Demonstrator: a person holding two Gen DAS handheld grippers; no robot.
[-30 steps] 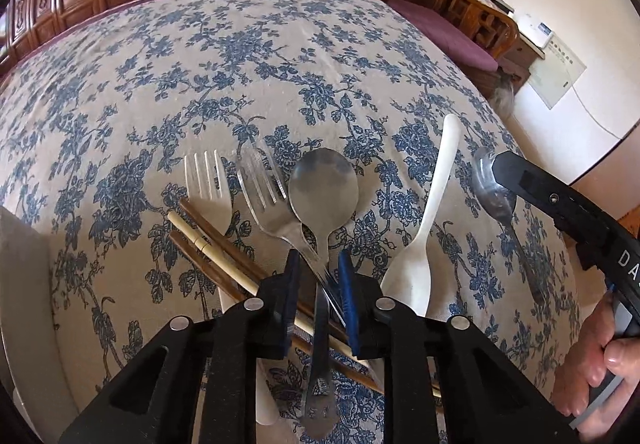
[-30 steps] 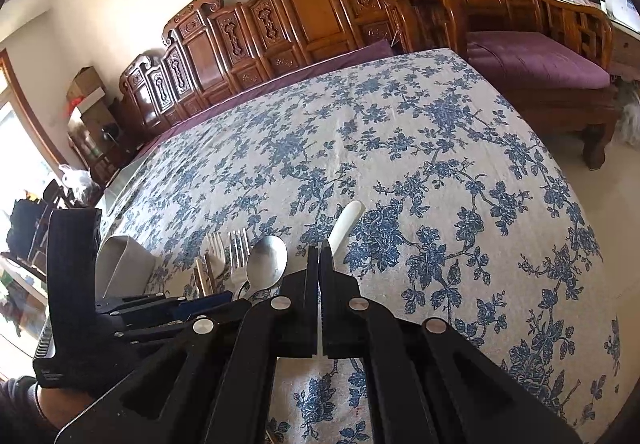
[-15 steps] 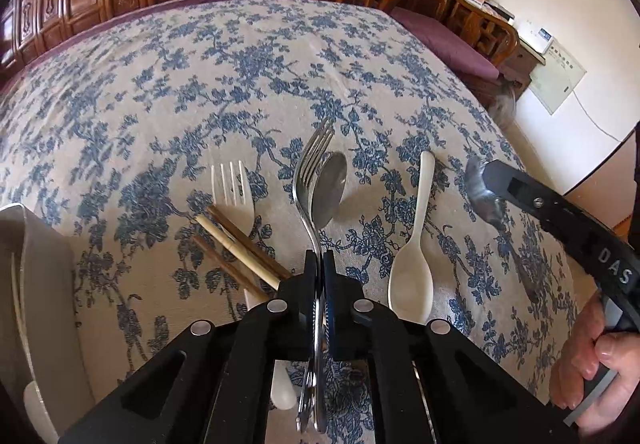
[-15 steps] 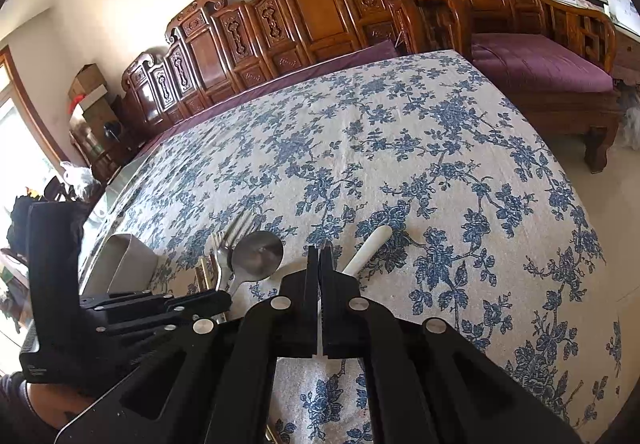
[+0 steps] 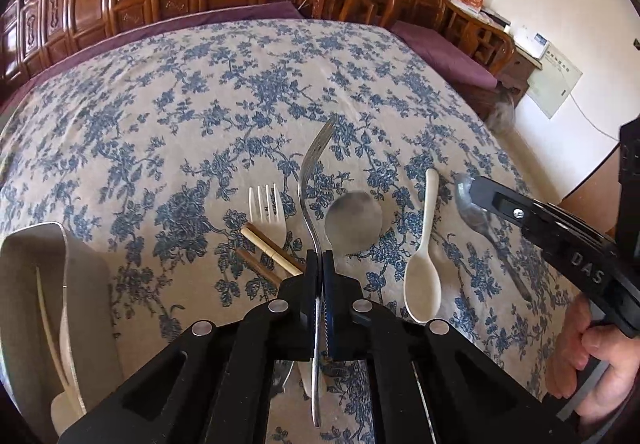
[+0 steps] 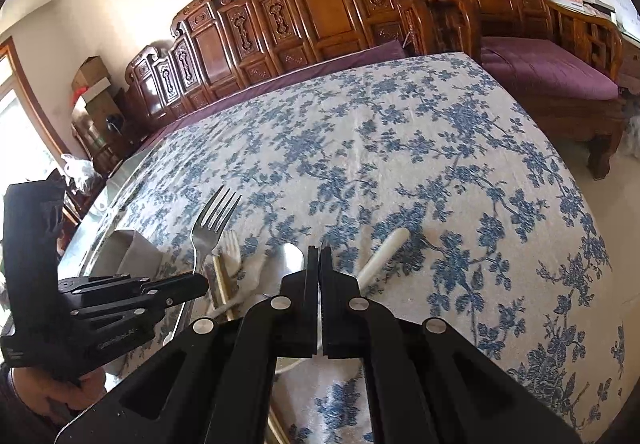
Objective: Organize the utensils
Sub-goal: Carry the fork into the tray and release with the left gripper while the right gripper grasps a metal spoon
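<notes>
Right now the left claw (image 5: pixel 319 268) is clamped on the handle of a metal fork (image 5: pixel 311 180), which it holds clear of the tabletop (image 5: pixel 240 92), tines pointing away and up, edge-on in the left wrist view. From the right wrist view the same fork (image 6: pixel 208 228) stands out ahead of the left claw (image 6: pixel 200 284), its four tines plainly showing above the blue-flowered cloth.

Below the lifted fork the other utensils lie on the cloth. A white plastic fork (image 5: pixel 267 208) lies to the left, tines away, with a few brown and tan chopsticks (image 5: pixel 272 250) crossing over its handle. Just right of the held fork lies a metal spoon (image 5: pixel 353 224), bowl up. Further right lies a white spoon (image 5: pixel 422 276), its bowl near and its handle pointing away. Beyond that, partly behind the right claw (image 5: pixel 476 186), lies a second metal spoon (image 5: pixel 476 210).

That right claw (image 6: pixel 319 260) is pressed together with nothing between its fingers, hovering over the cloth close to the white spoon's handle (image 6: pixel 384 252). A hand (image 5: pixel 592 356) grips its black body at the right edge.

At the far left sits a beige tray (image 5: pixel 68 256) with a pale stick-like thing inside; what else it holds I cannot tell.
</notes>
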